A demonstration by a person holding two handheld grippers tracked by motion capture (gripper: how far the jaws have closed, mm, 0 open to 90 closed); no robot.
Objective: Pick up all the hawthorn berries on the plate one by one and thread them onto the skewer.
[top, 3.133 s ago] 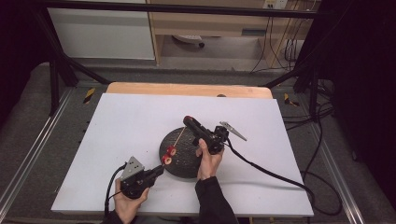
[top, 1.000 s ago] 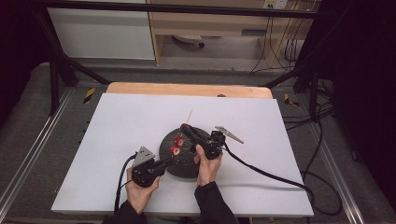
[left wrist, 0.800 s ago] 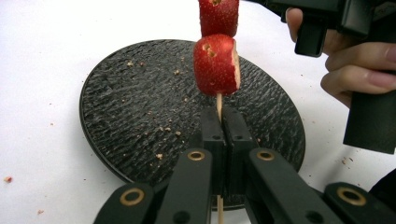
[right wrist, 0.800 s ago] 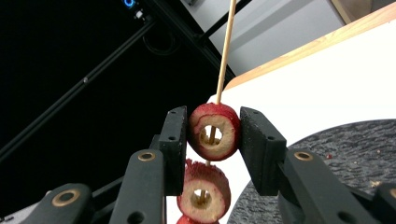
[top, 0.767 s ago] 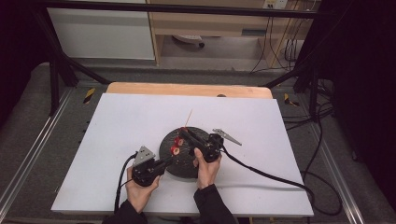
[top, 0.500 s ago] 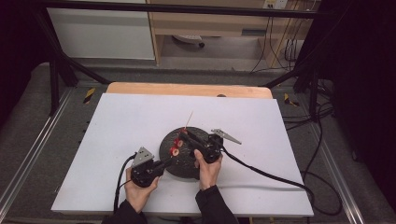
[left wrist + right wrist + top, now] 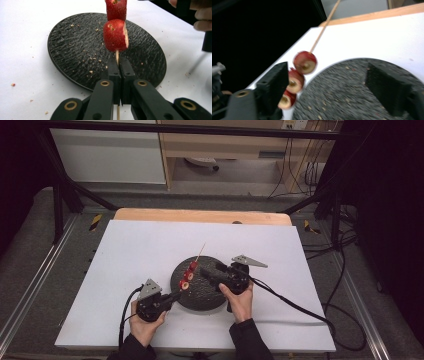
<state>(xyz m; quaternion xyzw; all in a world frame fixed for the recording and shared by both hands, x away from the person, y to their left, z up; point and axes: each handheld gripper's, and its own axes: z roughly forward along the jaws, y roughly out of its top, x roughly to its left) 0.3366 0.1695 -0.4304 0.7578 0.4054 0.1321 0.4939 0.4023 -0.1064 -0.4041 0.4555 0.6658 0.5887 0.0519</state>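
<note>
We held the wooden skewer point(image 7: 117, 55) clenched at its lower end between the jaws of the left gripper point(image 7: 176, 294), which were pressed tight together around the stick. In the high view that gripper sat at about seven o'clock of the black round plate point(image 7: 202, 297), its tip at the plate's rim. The skewer rose from it toward one o'clock, slanting over the plate's left part, with its bare point past the plate's far edge. Three red apple pieces point(image 7: 189, 272) were threaded on the lower half of the stick, one just beside the next; in the left gripper view the lowest piece point(image 7: 115, 35) hung just above the jaws.

Our right gripper point(image 7: 208, 271) lay over the plate at about two o'clock of its middle, pointing toward ten o'clock. Its jaws had just been opening and stood released, well apart, nothing pressed between them; in the right gripper view the pieces point(image 7: 305, 62) showed just beside its left jaw. The plate rested on the white table point(image 7: 125, 250), with crumbs scattered on it.
</note>
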